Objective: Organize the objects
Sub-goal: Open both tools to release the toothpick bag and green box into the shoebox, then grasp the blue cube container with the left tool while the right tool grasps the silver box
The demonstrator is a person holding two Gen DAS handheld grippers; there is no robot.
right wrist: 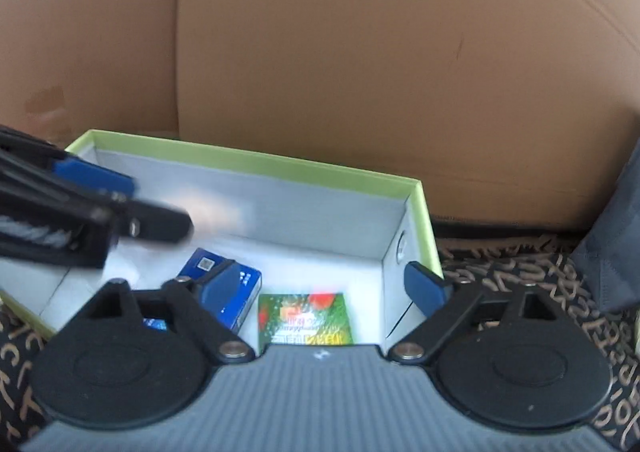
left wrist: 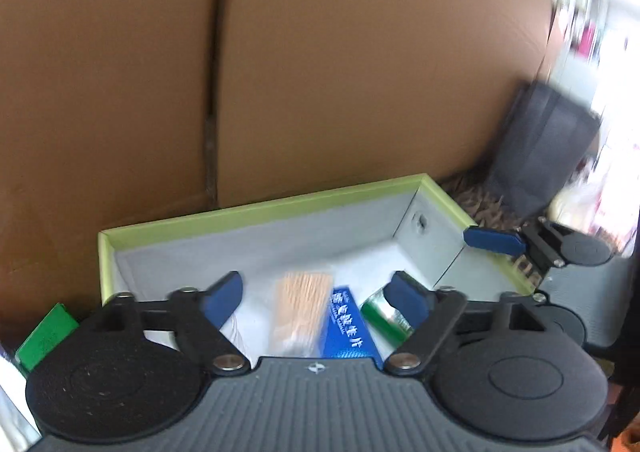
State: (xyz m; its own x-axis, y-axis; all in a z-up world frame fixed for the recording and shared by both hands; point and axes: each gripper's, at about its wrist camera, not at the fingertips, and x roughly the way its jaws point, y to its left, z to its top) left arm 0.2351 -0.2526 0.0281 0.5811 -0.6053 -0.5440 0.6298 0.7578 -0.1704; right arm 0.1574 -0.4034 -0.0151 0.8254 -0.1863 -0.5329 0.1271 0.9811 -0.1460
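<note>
The left gripper (left wrist: 318,298), a black hand-held tool with blue-padded fingers, hung over the near edge of the open cardboard box with the lime-green rim and pale grey lining (left wrist: 256,212), its jaws spread wide with nothing pressed between the pads. Inside that box, seen from the left wrist, lay a clear packet of pale orange sticks (left wrist: 302,312), a blue carton printed with white characters (left wrist: 348,332) just to its right, and a green and silver cylinder (left wrist: 384,316) tilted against the carton, partly hidden behind the right blue pad. The right gripper (right wrist: 322,292), of the same make, also pointed down into the box from the other end, jaws standing apart and empty; its right finger sat close to the box's short end wall. From that view the blue carton (right wrist: 236,284) lay behind the left pad, and a flat green packet with red fruit pictured on it (right wrist: 306,318) rested on the white floor beside it, close but whether touching could not be told. The left gripper showed blurred at the left edge of this view. A large brown corrugated cardboard panel (right wrist: 360,72) stood behind the box, which sat on a dark cloth patterned with tan letters (right wrist: 520,264). A small green card (left wrist: 48,334) lay outside the box at its left corner.
</note>
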